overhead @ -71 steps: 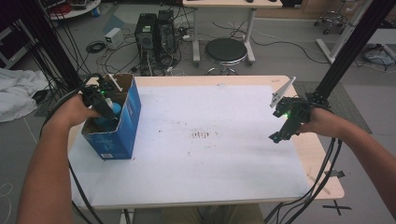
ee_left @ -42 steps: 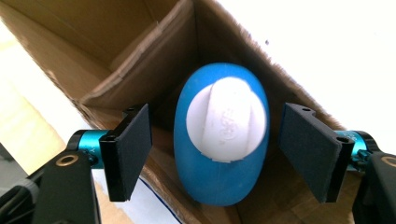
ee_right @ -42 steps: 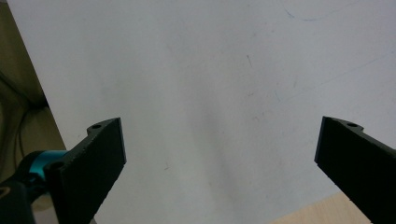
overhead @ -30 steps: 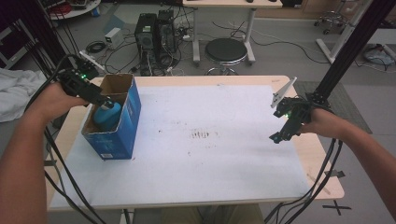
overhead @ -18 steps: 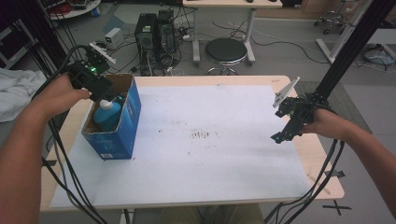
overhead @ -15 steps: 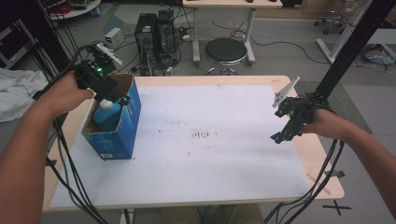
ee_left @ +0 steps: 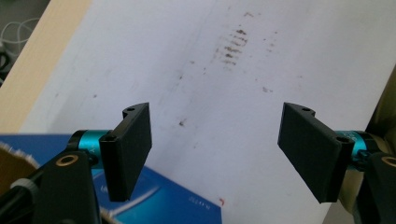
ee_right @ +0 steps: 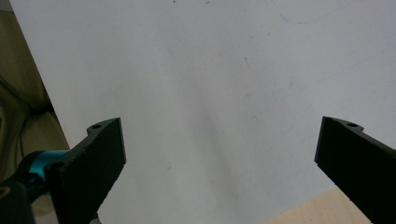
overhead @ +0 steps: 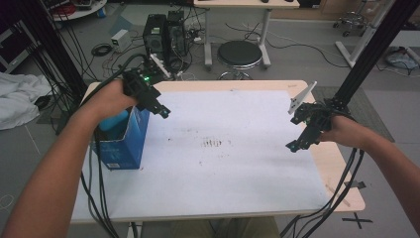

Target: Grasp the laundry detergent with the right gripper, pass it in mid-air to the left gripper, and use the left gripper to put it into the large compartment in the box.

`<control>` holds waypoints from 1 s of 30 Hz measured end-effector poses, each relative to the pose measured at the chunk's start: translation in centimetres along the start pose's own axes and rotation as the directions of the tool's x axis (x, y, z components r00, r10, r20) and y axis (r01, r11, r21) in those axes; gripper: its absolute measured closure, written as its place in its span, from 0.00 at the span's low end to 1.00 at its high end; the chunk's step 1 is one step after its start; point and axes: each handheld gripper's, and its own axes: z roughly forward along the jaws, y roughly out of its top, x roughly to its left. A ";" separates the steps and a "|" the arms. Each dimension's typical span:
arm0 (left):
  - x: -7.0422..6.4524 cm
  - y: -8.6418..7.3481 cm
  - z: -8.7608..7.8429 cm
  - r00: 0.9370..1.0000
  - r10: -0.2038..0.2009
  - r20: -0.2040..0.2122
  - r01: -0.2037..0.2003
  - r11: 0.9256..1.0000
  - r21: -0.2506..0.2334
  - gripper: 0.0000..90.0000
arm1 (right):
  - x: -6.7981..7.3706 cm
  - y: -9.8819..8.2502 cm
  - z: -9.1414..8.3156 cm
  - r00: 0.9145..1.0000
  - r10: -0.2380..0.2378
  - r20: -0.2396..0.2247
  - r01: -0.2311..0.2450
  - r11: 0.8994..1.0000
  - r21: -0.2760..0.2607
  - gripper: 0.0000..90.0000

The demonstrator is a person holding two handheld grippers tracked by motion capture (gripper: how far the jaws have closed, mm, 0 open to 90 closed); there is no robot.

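The thing in play here looks like the blue box (overhead: 125, 141) at the near-left part of the table (overhead: 346, 183), with a light blue bottle-looking object (overhead: 113, 120) standing inside it. The left gripper (overhead: 162, 112) hangs just past the box's top edge, over the white sheet (overhead: 233, 178), and its fingers (ee_left: 131, 144) are spread wide with nothing between them. In the left gripper view the box's blue wall sits right below and behind the fingertips.

The right gripper (overhead: 292, 147) is well apart on the other side, also spread wide and empty, only white sheet between its fingers (ee_right: 95, 161).

Handling guess: the box looks like thin cardboard, so light but squashy, and an open top means the walls will flex if pinched hard. I'd pinch one wall near a corner, where it's stiffest (or go for the bottle itself). The bottle looks like smooth plastic, probably a bit slippery, so grab across its neck or shoulder. Can't tell how full it is.
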 end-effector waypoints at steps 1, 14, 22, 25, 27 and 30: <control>-0.1 0.5 0.4 1.000 0.016 0.010 -0.016 1.000 0.002 0.29 | 0.0 0.0 0.0 1.000 -0.004 -0.001 0.004 1.000 0.000 0.01; -0.6 3.3 3.7 0.992 0.112 0.051 -0.114 0.993 0.040 0.13 | 0.4 0.6 0.1 1.000 -0.011 -0.004 0.011 1.000 -0.010 0.01; -0.1 4.1 5.2 0.991 0.128 0.034 -0.130 0.989 0.073 0.04 | 0.4 0.8 0.2 1.000 -0.013 -0.003 0.013 1.000 -0.015 0.01; -0.1 4.5 5.8 0.989 0.142 0.035 -0.144 0.986 0.082 0.04 | 0.3 0.9 0.3 1.000 -0.006 0.000 0.006 1.000 -0.014 0.01; -0.1 4.6 6.1 0.988 0.149 0.042 -0.152 0.985 0.086 0.04 | 0.2 0.9 0.3 1.000 -0.004 -0.002 0.004 1.000 -0.017 0.01; -0.3 5.0 6.6 0.985 0.166 0.053 -0.170 0.982 0.082 0.04 | 0.0 0.9 0.4 1.000 0.002 0.000 -0.002 1.000 -0.017 0.01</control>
